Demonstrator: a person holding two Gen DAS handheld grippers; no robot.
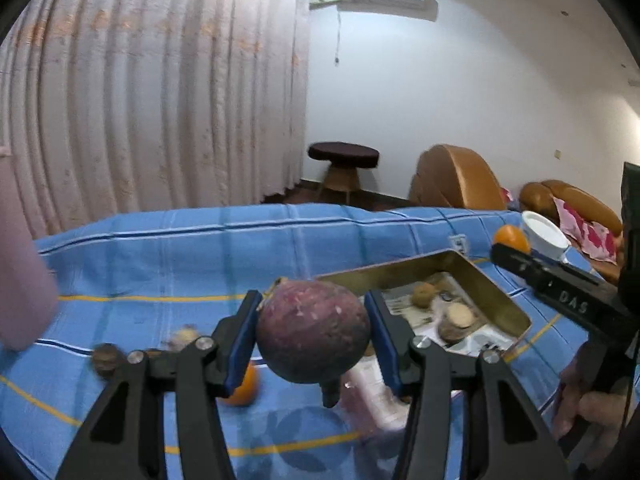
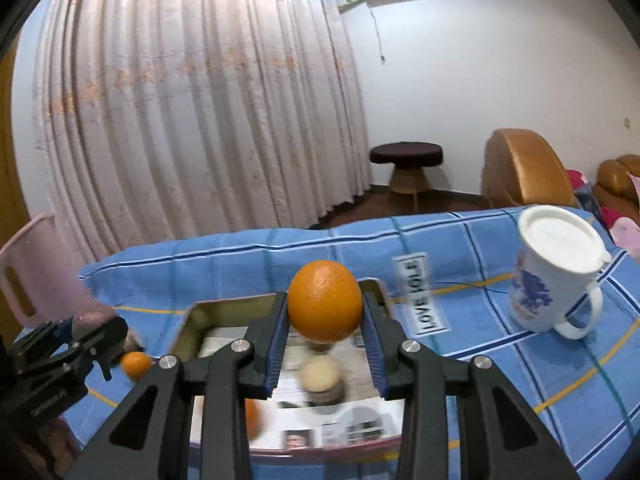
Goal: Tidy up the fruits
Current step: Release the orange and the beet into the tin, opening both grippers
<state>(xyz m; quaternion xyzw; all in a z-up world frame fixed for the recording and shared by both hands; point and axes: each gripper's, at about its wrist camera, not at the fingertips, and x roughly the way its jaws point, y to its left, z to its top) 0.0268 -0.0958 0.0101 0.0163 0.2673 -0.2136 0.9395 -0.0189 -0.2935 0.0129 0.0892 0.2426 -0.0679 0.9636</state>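
Note:
My left gripper [image 1: 313, 300] is shut on a round dark purple fruit [image 1: 314, 332], held above the blue checked cloth just left of a gold metal tray [image 1: 496, 288]. My right gripper [image 2: 324, 304] is shut on a large orange [image 2: 324, 306], held over the tray [image 2: 208, 312]. Inside the paper-lined tray lie brown round fruits [image 1: 456, 320] and another orange [image 2: 252, 416]. A small orange [image 2: 136, 365] rests on the cloth left of the tray. Each gripper shows in the other's view: the right one [image 1: 516, 256] at the right, the left one [image 2: 96, 332] at the left.
A white lidded mug [image 2: 552, 276] stands right of the tray. Two small brown fruits [image 1: 106, 358] lie on the cloth at the left. A pink chair [image 2: 36, 272] stands beyond the table's left edge. A stool and brown sofa are behind.

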